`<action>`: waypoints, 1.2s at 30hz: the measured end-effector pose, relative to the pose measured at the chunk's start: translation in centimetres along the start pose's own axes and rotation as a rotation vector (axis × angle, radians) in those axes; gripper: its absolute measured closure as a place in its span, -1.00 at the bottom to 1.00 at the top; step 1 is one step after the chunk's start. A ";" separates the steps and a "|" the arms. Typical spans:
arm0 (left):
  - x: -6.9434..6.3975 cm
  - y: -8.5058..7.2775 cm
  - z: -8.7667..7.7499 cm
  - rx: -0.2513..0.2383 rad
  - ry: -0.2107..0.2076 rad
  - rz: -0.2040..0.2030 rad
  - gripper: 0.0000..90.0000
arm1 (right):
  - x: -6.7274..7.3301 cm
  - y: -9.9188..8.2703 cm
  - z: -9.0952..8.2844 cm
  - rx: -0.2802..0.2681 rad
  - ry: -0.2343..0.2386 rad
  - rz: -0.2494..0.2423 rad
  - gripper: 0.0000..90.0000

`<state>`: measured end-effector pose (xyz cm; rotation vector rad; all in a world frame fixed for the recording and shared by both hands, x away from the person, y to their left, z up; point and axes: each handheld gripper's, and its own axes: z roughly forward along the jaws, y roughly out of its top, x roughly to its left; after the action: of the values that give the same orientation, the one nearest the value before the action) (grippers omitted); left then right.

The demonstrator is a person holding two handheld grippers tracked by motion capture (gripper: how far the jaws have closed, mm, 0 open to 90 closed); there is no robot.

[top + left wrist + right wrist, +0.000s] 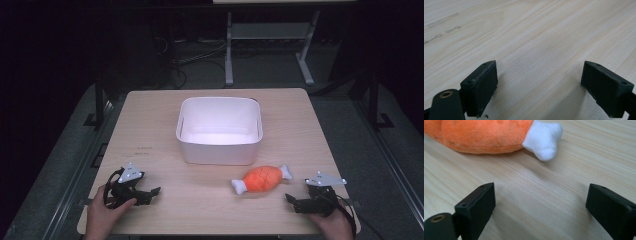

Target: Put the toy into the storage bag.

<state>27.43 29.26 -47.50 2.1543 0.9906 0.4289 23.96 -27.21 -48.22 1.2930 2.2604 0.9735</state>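
Observation:
An orange plush meat toy (261, 179) with white bone ends lies on the wooden table (150, 125), in front of a white bin (219, 130) and slightly to its right. My right gripper (296, 200) rests near the front right edge, open, a short way right of the toy. In the right gripper view the toy (481, 135) lies just beyond the spread jaws, its white bone end (544, 138) nearest. My left gripper (150, 192) sits at the front left, open over bare wood (536, 37), with nothing between its jaws.
The white bin is empty and stands at the table's middle. A metal table frame (267, 45) and cables stand on the dark floor beyond the far edge. Faint marks (441, 27) show on the wood near the left gripper.

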 end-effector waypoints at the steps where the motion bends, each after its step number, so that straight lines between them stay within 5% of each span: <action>1: 0.0 0.0 0.0 0.000 0.000 0.000 -0.71 | 0.0 0.0 0.0 0.000 0.000 0.001 -0.81; 10: 0.0 0.0 0.0 0.000 0.000 0.000 -0.71 | 0.4 0.8 -0.8 0.017 -0.008 0.001 -0.60; 12: 0.0 0.0 0.0 0.000 -0.001 0.001 -0.71 | 0.5 1.1 -1.2 0.009 -0.001 0.001 -0.43; 13: 0.0 0.0 0.0 0.001 -0.001 0.001 -0.71 | 0.6 1.7 -1.9 -0.012 0.009 -0.003 -0.19; 27: 0.0 0.0 0.0 0.000 0.000 0.002 -0.71 | 0.9 4.3 -2.7 -0.024 0.095 -0.039 0.98; 36: 0.0 0.0 0.0 0.000 -0.001 0.001 -0.71 | 1.4 5.7 -1.9 -0.029 0.145 -0.056 0.99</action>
<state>27.43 29.27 -47.49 2.1548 0.9893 0.4287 25.56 -24.77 -42.80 1.1751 2.3670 1.1082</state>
